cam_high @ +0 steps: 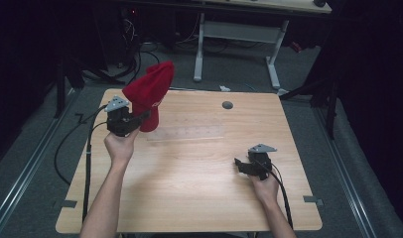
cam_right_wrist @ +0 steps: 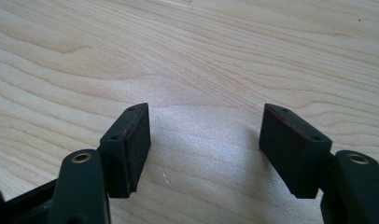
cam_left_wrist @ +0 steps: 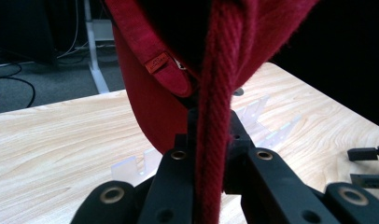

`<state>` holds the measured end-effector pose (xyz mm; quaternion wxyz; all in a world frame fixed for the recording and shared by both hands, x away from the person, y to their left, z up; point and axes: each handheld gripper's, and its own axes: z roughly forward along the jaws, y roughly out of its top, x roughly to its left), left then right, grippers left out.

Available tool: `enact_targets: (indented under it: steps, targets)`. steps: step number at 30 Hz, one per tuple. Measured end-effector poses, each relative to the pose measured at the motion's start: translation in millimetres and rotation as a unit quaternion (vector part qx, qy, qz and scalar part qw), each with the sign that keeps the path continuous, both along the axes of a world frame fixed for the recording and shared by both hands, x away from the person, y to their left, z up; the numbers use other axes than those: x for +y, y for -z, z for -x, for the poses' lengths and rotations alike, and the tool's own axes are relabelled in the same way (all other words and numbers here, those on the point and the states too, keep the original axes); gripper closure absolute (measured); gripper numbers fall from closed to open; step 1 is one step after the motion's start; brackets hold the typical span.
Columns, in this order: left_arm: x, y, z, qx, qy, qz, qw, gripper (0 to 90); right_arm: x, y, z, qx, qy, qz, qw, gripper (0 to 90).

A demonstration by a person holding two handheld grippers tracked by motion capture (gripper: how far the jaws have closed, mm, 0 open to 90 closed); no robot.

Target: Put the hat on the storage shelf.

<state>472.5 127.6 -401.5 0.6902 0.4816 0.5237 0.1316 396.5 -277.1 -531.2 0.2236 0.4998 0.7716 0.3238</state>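
A red knitted beanie (cam_high: 151, 91) is lifted above the table's far left part, standing upward from my left gripper (cam_high: 140, 119). That gripper is shut on the hat's ribbed hem (cam_left_wrist: 214, 140), which runs up between the two black jaws in the left gripper view. The hat carries a small orange label (cam_left_wrist: 157, 62). My right gripper (cam_high: 241, 164) rests low over the wooden table (cam_high: 189, 188) at the near right, its pads (cam_right_wrist: 131, 140) wide apart with bare wood between them.
A clear plastic rack (cam_high: 187, 133) lies flat on the table just right of the hat. A dark round grommet (cam_high: 227, 104) sits near the far edge. Cables trail off the table's left side. A white-legged desk (cam_high: 239, 34) stands beyond.
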Motion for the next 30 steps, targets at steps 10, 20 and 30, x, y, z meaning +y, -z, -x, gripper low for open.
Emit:
enact_targets:
  steps: [10, 20, 30]
  targets:
    - [-2.1, 11.9, -11.2, 0.0, -0.013, -0.011, 0.9999, 85.2, 0.1, 0.0, 0.1, 0.0, 0.0, 0.0, 1.0, 34.1]
    - [-3.8, 21.9, -15.6, 0.0, -0.025, -0.023, 0.9994, 85.1, 0.2, -0.1, 0.2, 0.001, 0.001, -0.001, 1.0, 34.0]
    - [-3.9, 34.8, -21.5, 0.01, -0.036, -0.017, 0.9992, 85.0, 0.4, -0.2, 0.4, 0.002, 0.002, -0.002, 1.0, 34.0]
